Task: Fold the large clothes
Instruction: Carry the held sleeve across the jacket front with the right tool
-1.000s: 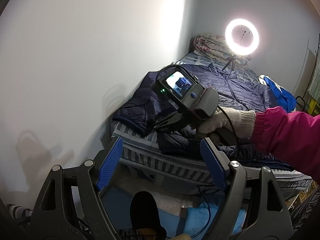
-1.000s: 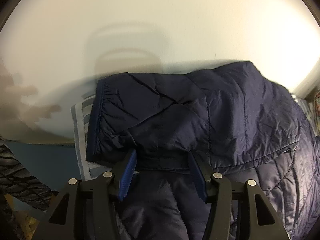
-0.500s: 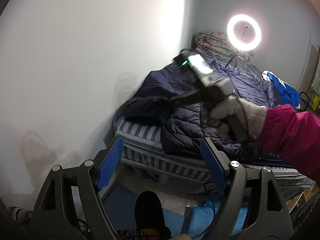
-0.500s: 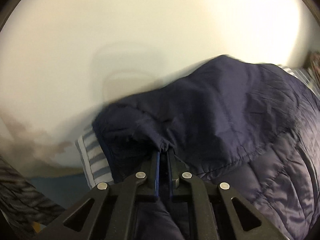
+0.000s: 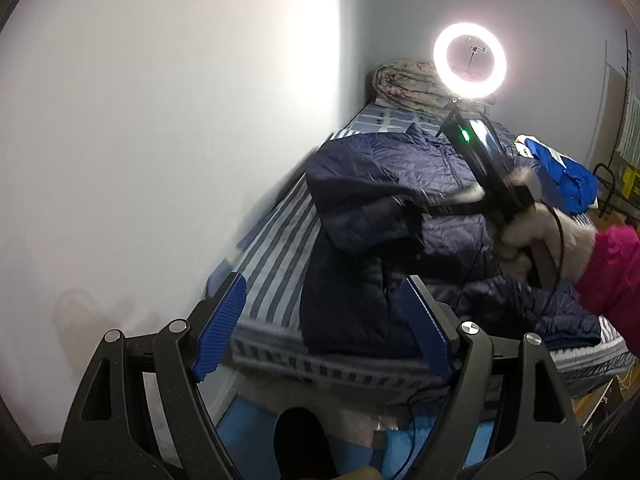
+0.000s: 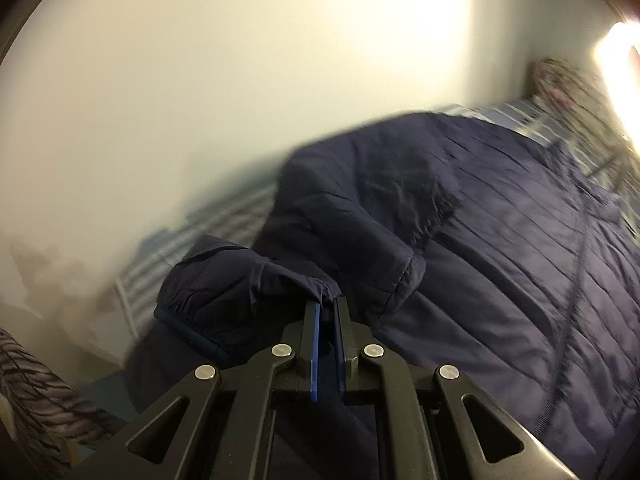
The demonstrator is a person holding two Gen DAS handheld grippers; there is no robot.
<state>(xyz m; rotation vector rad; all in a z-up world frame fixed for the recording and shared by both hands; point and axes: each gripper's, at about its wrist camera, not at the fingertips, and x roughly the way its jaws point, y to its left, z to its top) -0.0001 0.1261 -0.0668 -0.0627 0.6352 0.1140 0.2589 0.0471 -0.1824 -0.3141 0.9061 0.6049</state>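
Observation:
A dark navy quilted jacket (image 5: 400, 184) lies spread on a blue-and-white striped bed (image 5: 276, 248); it also fills the right wrist view (image 6: 500, 264). My right gripper (image 6: 327, 308) is shut on the jacket's elastic sleeve cuff (image 6: 256, 284) and holds the sleeve lifted over the jacket's body. In the left wrist view the right gripper (image 5: 408, 202) appears held by a gloved hand, with the sleeve hanging from it. My left gripper (image 5: 324, 304) is open and empty, held in the air off the foot of the bed.
A white wall (image 5: 160, 120) runs along the bed's left side. A lit ring light (image 5: 470, 66) stands at the far end beside a rolled blanket (image 5: 404, 84). A blue garment (image 5: 560, 168) lies at the right. The floor shows a dark shoe (image 5: 300, 440).
My right gripper closed on the sleeve cuff, then lifted and carried it up and over toward the jacket's middle. My left gripper stayed open and roughly in place.

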